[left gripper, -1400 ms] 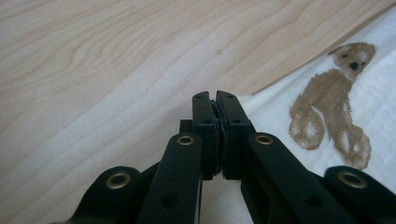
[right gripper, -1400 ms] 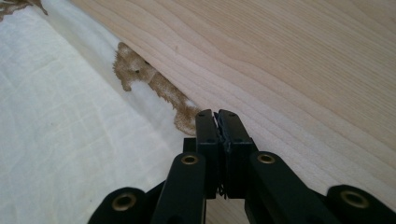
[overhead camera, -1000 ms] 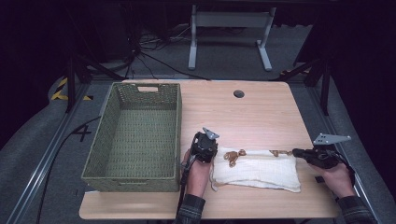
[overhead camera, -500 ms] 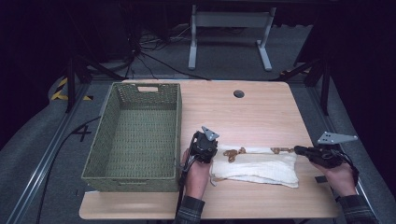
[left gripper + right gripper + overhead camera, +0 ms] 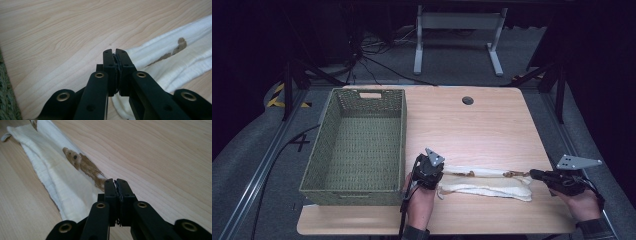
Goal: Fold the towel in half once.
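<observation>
From the high view I have the cream cloth with brown bear prints (image 5: pixel 484 182) folded into a long strip near the front edge of the light wooden table (image 5: pixel 482 125), the left gripper (image 5: pixel 432 172) and right gripper (image 5: pixel 537 175) at its ends. Left gripper view: jaws pressed together, pinching the cloth's corner, I think. Right gripper view: same — jaws shut on the edge. Next fold wants both ends lifted evenly, probably before the green woven basket (image 5: pixel 357 142).

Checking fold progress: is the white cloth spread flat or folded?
Folded: the white cloth lies as a narrow layered strip on the table.
</observation>
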